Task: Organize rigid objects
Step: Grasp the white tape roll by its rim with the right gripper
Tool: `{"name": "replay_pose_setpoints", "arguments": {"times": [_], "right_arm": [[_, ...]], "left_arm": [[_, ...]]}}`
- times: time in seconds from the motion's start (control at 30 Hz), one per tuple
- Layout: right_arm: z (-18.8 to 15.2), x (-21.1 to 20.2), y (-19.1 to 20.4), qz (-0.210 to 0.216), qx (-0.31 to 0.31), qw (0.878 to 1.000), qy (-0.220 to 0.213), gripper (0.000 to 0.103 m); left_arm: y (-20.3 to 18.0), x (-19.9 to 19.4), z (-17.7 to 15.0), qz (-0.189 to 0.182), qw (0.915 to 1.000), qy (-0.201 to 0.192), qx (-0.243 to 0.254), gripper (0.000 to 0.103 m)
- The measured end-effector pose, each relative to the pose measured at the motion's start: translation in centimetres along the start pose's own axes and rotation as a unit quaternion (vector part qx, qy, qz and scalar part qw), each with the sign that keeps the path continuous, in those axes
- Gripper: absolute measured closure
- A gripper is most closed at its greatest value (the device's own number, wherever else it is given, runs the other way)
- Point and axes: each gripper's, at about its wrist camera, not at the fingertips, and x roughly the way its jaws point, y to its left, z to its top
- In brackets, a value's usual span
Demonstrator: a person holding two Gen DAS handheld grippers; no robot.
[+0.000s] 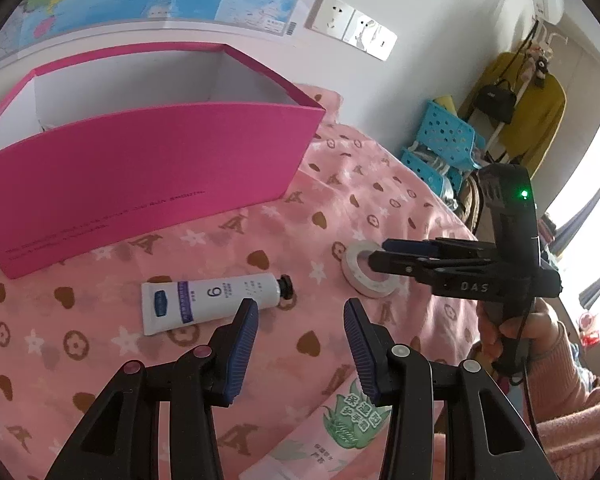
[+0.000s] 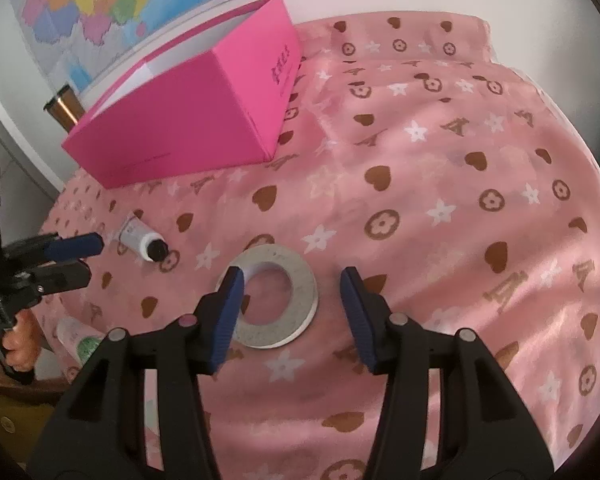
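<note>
A white tape roll (image 2: pixel 306 292) lies flat on the pink patterned cloth (image 2: pixel 440 184). My right gripper (image 2: pixel 292 280) hovers open over it, the left finger above the ring's left edge and the right finger just outside its right edge, neither pad pressing. A white hand-cream tube (image 1: pixel 212 300) with a black cap lies on the cloth just left of my left gripper (image 1: pixel 300 308), which is open with nothing between its fingers. In the left wrist view the right gripper (image 1: pixel 380 254) sits above the tape roll (image 1: pixel 358 280). An open pink box (image 1: pixel 140 160) stands behind.
A second tube with green print (image 1: pixel 340 420) lies under my left gripper near the cloth's front edge. The pink box (image 2: pixel 188 132) sits against the wall with the map. Blue baskets (image 1: pixel 444 136) and a coat rack stand beyond the table's right side.
</note>
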Motion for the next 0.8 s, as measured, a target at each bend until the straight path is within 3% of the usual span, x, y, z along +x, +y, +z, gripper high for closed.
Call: {"name": "replay_pose_setpoints", "arguments": {"times": [0.33, 0.5, 0.8], "right_arm": [[-0.25, 0.34, 0.83, -0.029, -0.033, 0.999, -0.004, 0.069], [-0.33, 0.46, 1.03, -0.048, -0.046, 0.998, -0.006, 0.084], [-0.30, -0.47, 1.14, -0.041, -0.035, 0.998, -0.018, 0.086]], "left_arm": [[-0.42, 0.66, -0.06, -0.003, 1.0000, 0.009, 0.000, 0.058], [-0.60, 0.81, -0.25, -0.006, 0.9999, 0.011, 0.002, 0.058], [-0.91, 1.00, -0.28, -0.014, 0.9998, 0.013, 0.005, 0.058]]}}
